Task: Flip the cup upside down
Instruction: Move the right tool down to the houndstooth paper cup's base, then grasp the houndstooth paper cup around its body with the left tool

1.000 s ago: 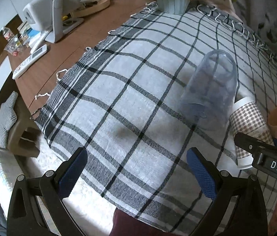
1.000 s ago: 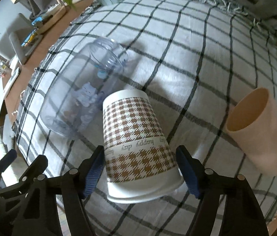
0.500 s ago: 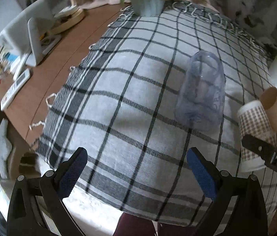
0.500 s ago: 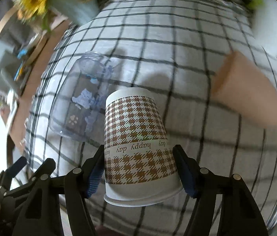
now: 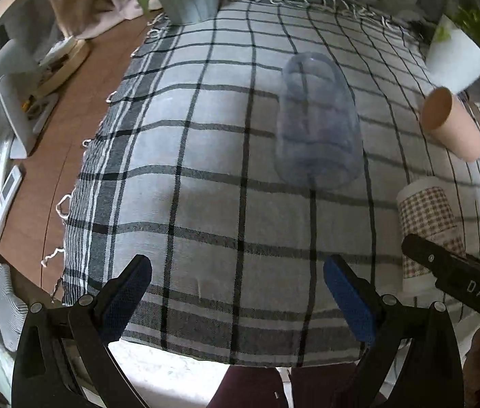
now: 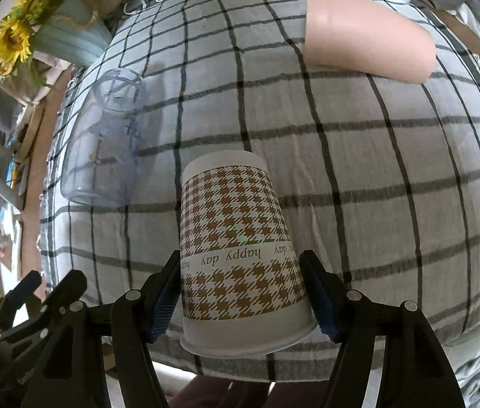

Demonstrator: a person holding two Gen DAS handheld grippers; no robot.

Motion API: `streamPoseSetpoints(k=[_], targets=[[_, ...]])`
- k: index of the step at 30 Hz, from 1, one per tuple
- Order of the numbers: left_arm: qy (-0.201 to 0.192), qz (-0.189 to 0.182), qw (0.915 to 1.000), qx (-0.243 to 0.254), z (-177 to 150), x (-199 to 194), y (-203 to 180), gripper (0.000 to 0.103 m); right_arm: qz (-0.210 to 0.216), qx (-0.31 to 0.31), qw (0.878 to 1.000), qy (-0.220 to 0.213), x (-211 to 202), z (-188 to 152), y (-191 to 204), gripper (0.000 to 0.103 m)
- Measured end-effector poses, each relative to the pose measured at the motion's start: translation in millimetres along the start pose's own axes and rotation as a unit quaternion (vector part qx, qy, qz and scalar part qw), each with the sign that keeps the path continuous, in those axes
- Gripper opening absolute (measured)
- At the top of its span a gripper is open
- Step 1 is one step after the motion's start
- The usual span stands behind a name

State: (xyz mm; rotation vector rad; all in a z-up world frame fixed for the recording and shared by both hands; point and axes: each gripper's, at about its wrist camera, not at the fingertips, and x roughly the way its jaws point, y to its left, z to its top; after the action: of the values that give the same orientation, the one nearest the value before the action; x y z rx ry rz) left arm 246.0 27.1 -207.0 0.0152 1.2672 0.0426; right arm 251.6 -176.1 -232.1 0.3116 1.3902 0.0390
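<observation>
Houndstooth paper cup upside down between the right gripper's blue pads

Left gripper hangs wide open over the checked cloth, holding nothing; ahead of it to the right a clear plastic cup lies on its side. Right gripper, marked "DAS", brackets the houndstooth paper cup, rim down, "happy day" printed inverted, both pads at its sides; firm grip cannot be told. Ahead to its right lies a pink cup

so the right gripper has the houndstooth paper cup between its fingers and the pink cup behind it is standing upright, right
Not quite. The right gripper does have the houndstooth paper cup between its fingers, but the pink cup behind it lies on its side on the checked cloth, as the right wrist view shows.
</observation>
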Motion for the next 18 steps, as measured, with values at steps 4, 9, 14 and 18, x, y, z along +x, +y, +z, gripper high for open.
streamPoseSetpoints(k=[4,9,14,18], targets=[[0.0,0.002,1.0,0.006,-1,-2,0,0.103,-0.006,0.002,1.0,-0.009,-2,-1,1,0.071],[-0.013,-0.003,0.9999,0.01,1,-21,-7,0.103,-0.01,0.004,0.999,-0.04,-26,-5,-1,0.078],[-0.035,-0.036,0.9986,0.019,7,-50,-33,0.103,-0.021,0.001,0.993,-0.115,-81,-8,-9,0.079],[-0.05,-0.051,0.9966,0.041,14,-65,-66,0.103,-0.052,0.008,0.989,-0.14,-109,-2,-27,0.079]])
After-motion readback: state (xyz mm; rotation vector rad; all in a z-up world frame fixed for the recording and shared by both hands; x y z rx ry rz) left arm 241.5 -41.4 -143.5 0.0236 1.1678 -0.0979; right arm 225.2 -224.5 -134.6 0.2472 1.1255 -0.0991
